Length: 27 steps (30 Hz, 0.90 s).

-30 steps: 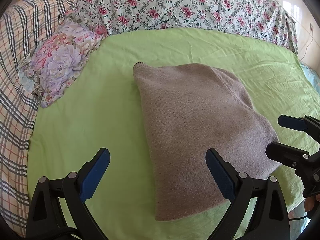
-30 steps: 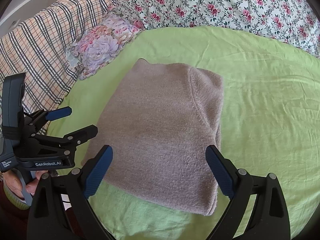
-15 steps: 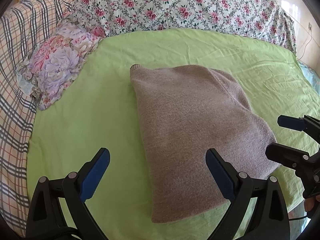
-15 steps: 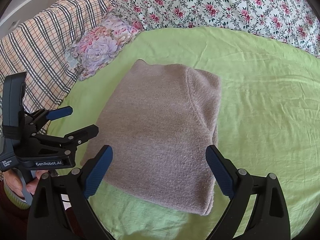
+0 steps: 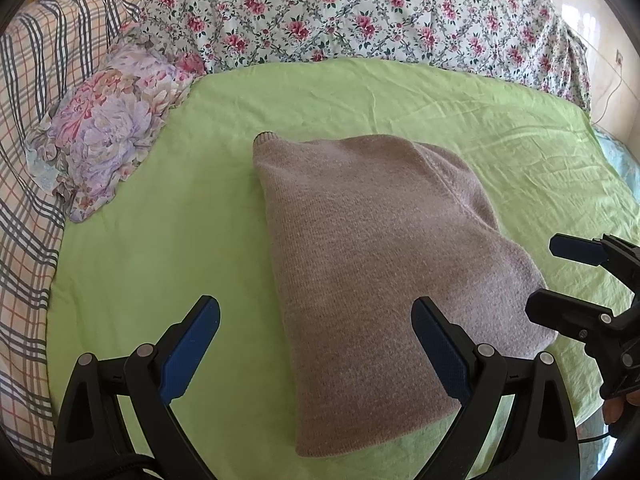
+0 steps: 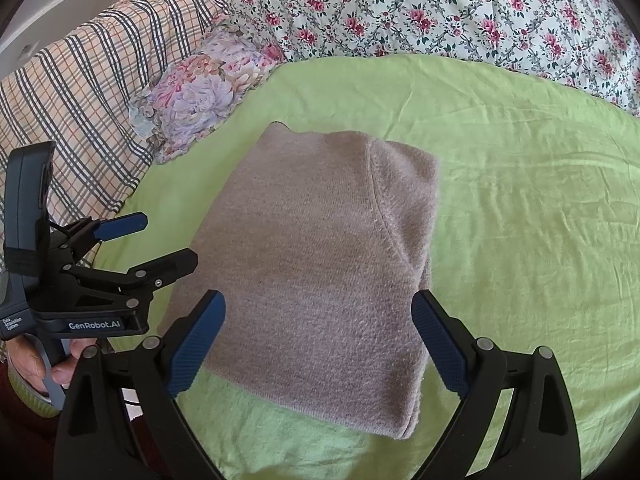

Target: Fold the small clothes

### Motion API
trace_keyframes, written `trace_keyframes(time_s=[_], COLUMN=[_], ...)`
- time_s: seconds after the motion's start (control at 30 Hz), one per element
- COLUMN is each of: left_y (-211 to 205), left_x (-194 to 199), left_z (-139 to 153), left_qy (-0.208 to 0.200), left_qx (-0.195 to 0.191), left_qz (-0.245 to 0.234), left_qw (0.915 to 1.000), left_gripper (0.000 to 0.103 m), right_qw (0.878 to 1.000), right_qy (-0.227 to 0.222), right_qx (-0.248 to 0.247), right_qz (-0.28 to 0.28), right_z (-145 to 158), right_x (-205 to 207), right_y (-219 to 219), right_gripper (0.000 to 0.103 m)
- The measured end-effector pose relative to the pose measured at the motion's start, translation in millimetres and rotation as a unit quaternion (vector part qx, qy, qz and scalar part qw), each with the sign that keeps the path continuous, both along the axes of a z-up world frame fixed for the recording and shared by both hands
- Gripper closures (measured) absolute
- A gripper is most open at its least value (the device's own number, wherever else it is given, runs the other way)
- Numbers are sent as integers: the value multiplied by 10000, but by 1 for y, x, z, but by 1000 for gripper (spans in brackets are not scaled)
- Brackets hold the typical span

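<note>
Far left: plaid blanket point(image 5: 28, 128) along the bed's edge, with a purple-flowered pillow point(image 5: 108, 136) against it. A rose-print quilt point(image 5: 360, 12) is bunched across the head of the bed.

Left hand-held gripper point(image 5: 316, 344): jaws spread wide, nothing between the blue pads, hovering above the near left part of the sweater. In the right wrist view it point(image 6: 148, 240) sits just off the sweater's left edge, gripped by the person's hand point(image 6: 48, 364).

Centre: mauve knit sweater point(image 5: 380, 264), folded into a compact rectangle, lying flat on the green bed sheet point(image 5: 160, 240). One ribbed corner points toward the pillow; a seam runs down its right portion point(image 6: 384, 216).

Right hand-held gripper point(image 6: 318, 340): jaws spread wide, empty, above the sweater's near edge. In the left wrist view it point(image 5: 560, 280) is at the sweater's right corner; contact cannot be determined.
</note>
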<state>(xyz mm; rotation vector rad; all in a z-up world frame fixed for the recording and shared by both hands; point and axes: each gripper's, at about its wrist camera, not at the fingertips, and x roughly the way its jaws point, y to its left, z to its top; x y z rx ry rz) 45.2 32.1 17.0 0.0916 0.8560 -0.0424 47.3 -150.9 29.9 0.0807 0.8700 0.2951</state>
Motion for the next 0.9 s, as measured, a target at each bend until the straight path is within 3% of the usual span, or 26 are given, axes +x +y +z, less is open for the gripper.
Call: trace_keyframes(time_s=[0.9], left_y=[-2], left_x=[13], left_z=[-9], left_qy=[123], left_qx=[68], left_qz=[88], left_qw=[9999], left_gripper=[6], right_qw=[9992], right_qy=[211], right_qx=[297], right_qz=[-163], right_z=[-20], right_x=[27], right_y=[-14], right_gripper=[9])
